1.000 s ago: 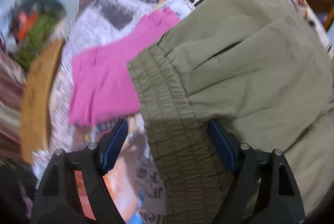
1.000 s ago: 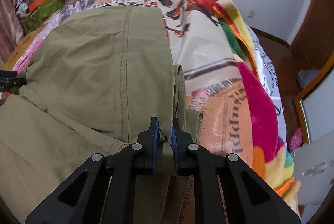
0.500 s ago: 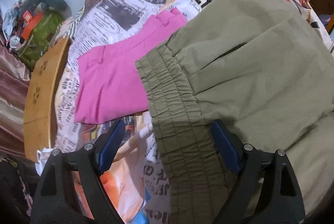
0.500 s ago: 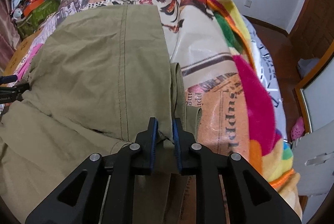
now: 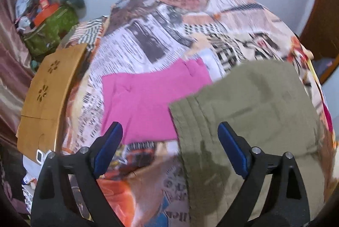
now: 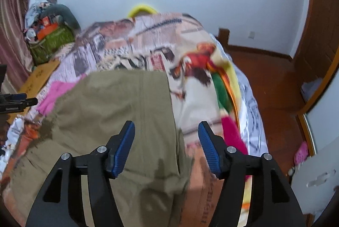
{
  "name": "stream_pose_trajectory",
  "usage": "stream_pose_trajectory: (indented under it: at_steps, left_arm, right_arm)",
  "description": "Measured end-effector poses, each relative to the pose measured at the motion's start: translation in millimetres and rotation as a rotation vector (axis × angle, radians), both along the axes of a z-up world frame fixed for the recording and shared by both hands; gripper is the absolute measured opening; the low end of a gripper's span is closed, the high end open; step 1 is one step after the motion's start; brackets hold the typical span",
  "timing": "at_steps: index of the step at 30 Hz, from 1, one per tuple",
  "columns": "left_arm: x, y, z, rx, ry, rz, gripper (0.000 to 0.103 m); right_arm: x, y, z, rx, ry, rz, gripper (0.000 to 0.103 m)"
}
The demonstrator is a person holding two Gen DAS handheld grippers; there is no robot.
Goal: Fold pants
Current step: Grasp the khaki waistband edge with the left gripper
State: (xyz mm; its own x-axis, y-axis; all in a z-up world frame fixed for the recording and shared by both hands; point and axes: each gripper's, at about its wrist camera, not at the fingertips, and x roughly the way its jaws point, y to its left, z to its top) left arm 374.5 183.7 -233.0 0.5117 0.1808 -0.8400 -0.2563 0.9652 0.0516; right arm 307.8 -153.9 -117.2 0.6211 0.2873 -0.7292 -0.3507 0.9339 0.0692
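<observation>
Folded olive-green cotton pants [image 6: 118,112] lie flat on a newspaper-print bedspread [image 5: 161,36], beside a pink folded garment [image 5: 148,100]. Left claw [image 5: 169,142] and right claw [image 6: 166,146] are opening, gripping nothing.

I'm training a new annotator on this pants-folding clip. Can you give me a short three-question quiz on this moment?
1. True or false: the right gripper clamps the olive pants.
2. Which garment lies beside the pants' waistband? A) pink garment B) white towel C) blue jeans
3. What surface bears the clothes?

Key: 1 false, its jaws are opening, clear of the cloth. 2 A. 3 A bed with a newspaper-print cover.
</observation>
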Motion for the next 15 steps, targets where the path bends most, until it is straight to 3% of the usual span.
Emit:
stream_pose_trajectory:
  at_steps: [3, 10, 15]
  left_arm:
    - [11, 11, -2, -0.038, 0.008, 0.010, 0.092]
    - [39, 22, -28, -0.044, 0.036, 0.032, 0.092]
    - [57, 27, -53, -0.094, 0.066, 0.046, 0.092]
  right_arm:
    - [16, 10, 0, -0.011, -0.021, 0.005, 0.069]
    - [53, 27, -13, -0.019, -0.024, 0.007, 0.069]
    - [86, 39, -31, -0.018, 0.005, 0.009, 0.069]
